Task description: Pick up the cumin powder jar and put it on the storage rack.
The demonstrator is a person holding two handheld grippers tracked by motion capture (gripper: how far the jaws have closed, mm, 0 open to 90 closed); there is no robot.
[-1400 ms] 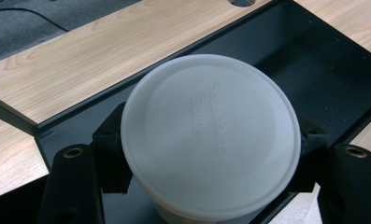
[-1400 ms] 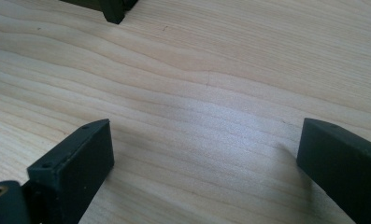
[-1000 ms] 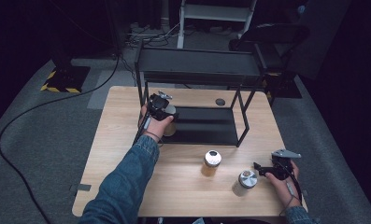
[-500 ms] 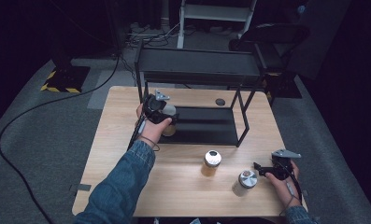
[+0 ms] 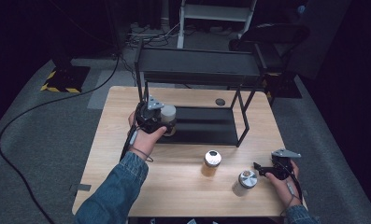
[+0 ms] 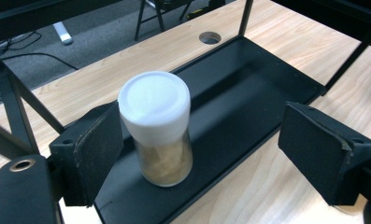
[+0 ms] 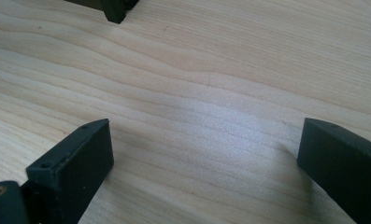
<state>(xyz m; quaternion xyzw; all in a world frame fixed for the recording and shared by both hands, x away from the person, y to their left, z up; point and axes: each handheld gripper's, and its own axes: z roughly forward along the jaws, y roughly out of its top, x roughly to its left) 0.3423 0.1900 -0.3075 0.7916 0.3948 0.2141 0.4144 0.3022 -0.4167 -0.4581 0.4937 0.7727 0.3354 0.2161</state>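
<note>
A clear jar (image 6: 157,133) with a white lid and brownish contents stands upright on the black lower shelf (image 6: 248,88) of a metal rack. My left gripper (image 6: 211,140) is open around it: the jar is close to the left pad (image 6: 99,149) and a wide gap separates it from the right pad (image 6: 321,144). From above, the left gripper (image 5: 157,120) sits at the rack's left end beside the white-lidded jar (image 5: 168,115). My right gripper (image 7: 202,154) is open over bare wood; in the high view this right gripper (image 5: 261,169) rests near the table's front right, next to a silver-lidded jar (image 5: 246,180).
A third jar (image 5: 212,161) stands on the wooden table (image 5: 174,186) in front of the rack. The black rack (image 5: 199,63) has an upper shelf and thin legs (image 5: 243,119). A round cable hole (image 5: 220,101) lies behind the lower shelf. A rack foot (image 7: 115,9) shows ahead of the right gripper.
The left hand and gripper have shifted slightly left and back toward the person at the rack's left end. The right gripper and the two jars on the table have stayed put.
</note>
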